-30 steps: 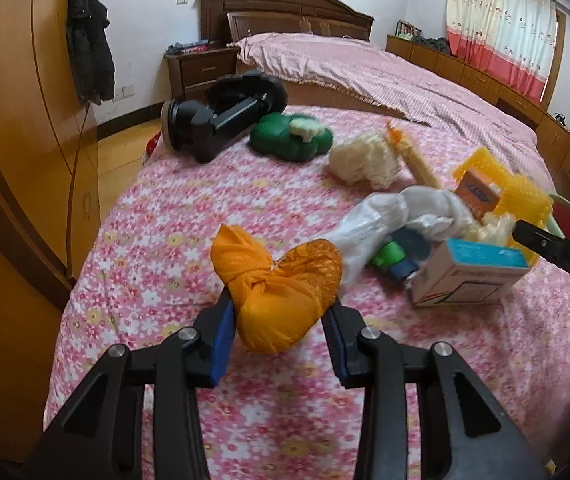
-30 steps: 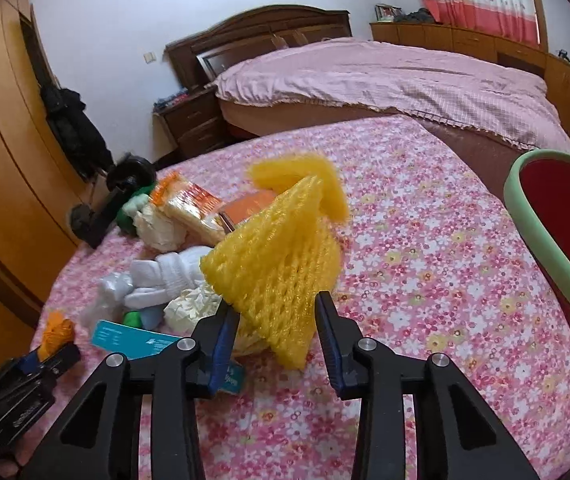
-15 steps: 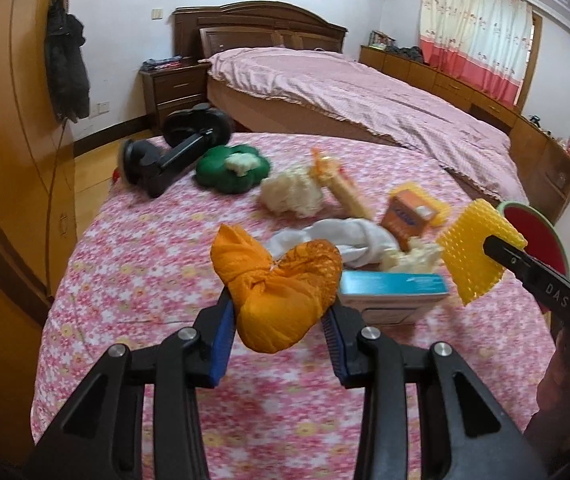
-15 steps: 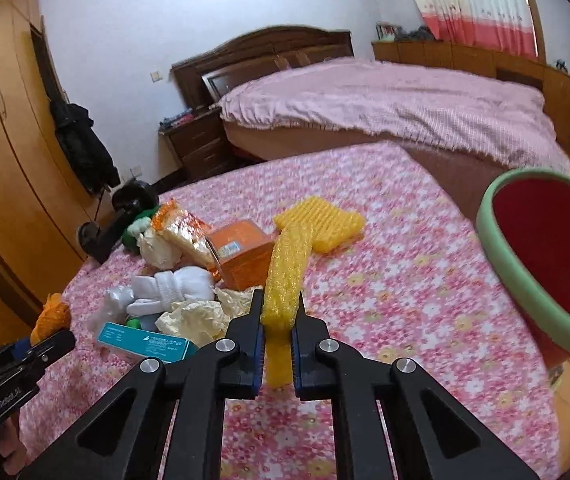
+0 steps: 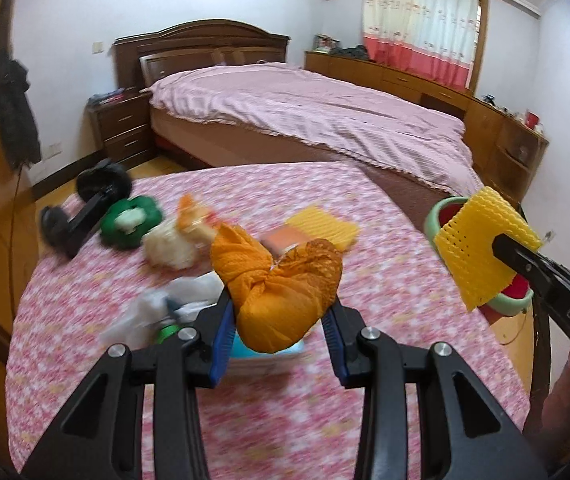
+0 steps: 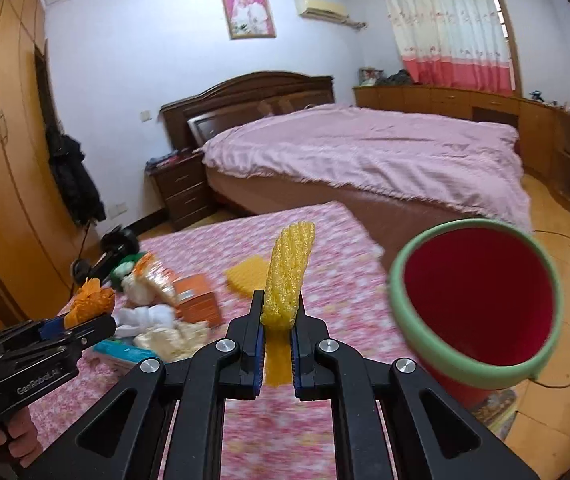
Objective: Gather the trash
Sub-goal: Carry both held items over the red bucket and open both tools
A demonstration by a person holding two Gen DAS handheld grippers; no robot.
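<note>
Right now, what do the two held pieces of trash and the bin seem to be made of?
Orange bundle: thin knotted mesh fabric or plastic, matte, crinkled.
Yellow sleeve: soft foam netting, with open holes and squashed flat.
Bin: likely smooth plastic, red inside with a green rim.

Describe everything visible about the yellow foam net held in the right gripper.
The yellow foam net is a soft, open-mesh sleeve of puffy foam strands, squeezed flat. The right gripper is shut on its lower part; the fingers press both sides. It stands nearly upright, top leaning slightly right, lifted clear of the floral tablecloth, left of the red bin.
</note>
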